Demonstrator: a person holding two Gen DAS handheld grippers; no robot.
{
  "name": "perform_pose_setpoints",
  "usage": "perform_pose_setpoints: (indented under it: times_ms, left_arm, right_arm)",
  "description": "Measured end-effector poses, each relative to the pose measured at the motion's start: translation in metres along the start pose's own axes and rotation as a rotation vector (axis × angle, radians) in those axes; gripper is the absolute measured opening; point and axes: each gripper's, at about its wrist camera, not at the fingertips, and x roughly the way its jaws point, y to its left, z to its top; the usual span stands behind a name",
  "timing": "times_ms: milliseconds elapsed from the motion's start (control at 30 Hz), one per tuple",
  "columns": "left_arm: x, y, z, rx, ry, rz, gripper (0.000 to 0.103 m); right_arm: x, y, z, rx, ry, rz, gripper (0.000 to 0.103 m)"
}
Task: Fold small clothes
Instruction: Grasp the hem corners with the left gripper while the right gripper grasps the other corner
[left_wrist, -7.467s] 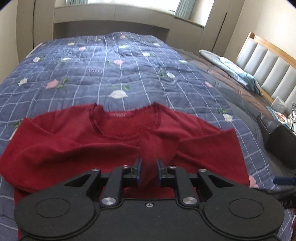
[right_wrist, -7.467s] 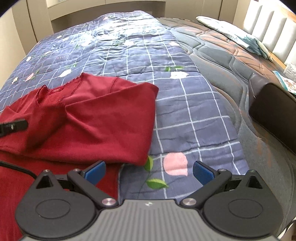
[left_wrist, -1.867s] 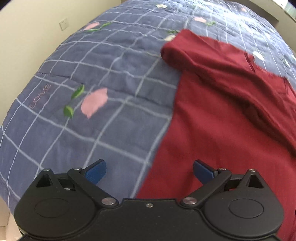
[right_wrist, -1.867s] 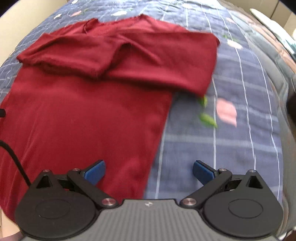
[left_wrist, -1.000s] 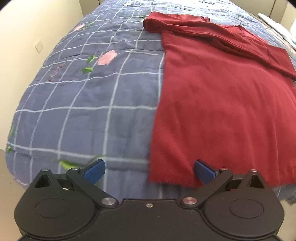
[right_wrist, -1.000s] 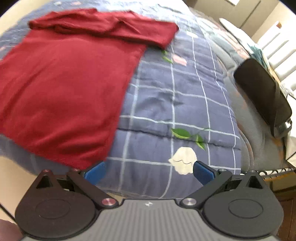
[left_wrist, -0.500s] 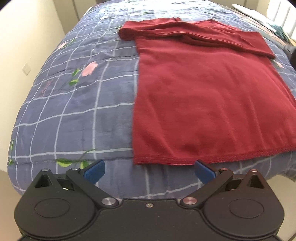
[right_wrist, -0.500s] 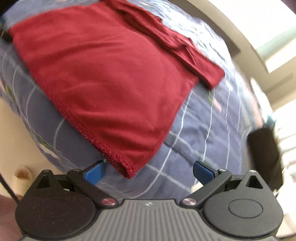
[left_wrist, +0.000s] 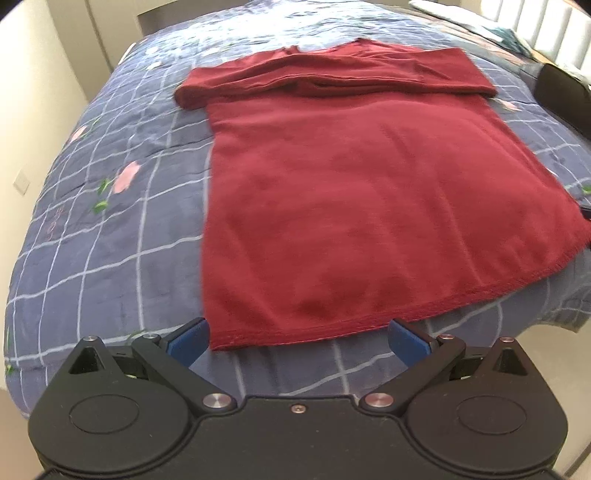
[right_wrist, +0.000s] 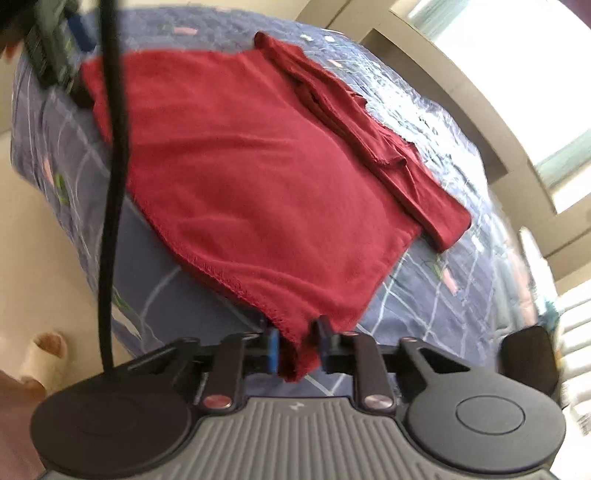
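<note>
Red shirt: the red shirt (left_wrist: 351, 192) lies flat on the bed, sleeves folded across the top, hem at the near edge of the mattress.
Hem corners: in the left wrist view the near left corner sits just ahead of the left jaw tip; in the right wrist view the other hem corner bunches up between the right jaws.
Right gripper: the right gripper (right_wrist: 295, 349) has its jaws closing to a narrow gap, and there it is, the blue pads (right_wrist: 272, 350) press on the shirt's corner, a fold of red cloth hanging down between them.
Right hand pose: tilted steeply down at the bed's edge and rolled, so the bed runs slanted across its view.
Left gripper: the left gripper (left_wrist: 297, 338) stands with jaws spread wide, nothing between them but quilt, just short of the hem.
Left hand pose: angled downward over the foot of the bed, facing along the shirt toward the collar.
Quilt: a blue checked quilt (left_wrist: 110, 229) with pink flowers under the shirt.
Cable: a black cable (right_wrist: 114, 155) hangs across the left of the right wrist view.
Beyond: a padded headboard (left_wrist: 546, 29) at far right.
</note>
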Motion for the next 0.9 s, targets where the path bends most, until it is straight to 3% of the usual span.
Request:
perform_pose_setpoints:
  times_ms: [133, 400, 533, 633, 900]
  left_arm:
    - [-0.001, -0.011, -0.001, 0.076, -0.022, -0.011, 0.102]
    - [0.011, -0.034, 0.001, 0.208, -0.031, 0.008, 0.102]
    - [0.021, -0.038, 0.007, 0.230, -0.025, 0.039, 0.101]
    - [0.026, -0.034, 0.013, 0.216, -0.022, 0.061, 0.095]
    - [0.028, -0.028, 0.021, 0.214, -0.022, 0.068, 0.088]
  right_arm:
    - [0.001, -0.033, 0.011, 0.173, -0.012, 0.074, 0.011]
    - [0.009, -0.087, 0.029, 0.427, -0.040, 0.155, 0.010]
    - [0.018, -0.103, 0.033, 0.466, -0.042, 0.170, 0.010]
    - [0.022, -0.106, 0.033, 0.462, -0.043, 0.177, 0.010]
    - [0.036, -0.118, 0.033, 0.467, -0.042, 0.213, 0.010]
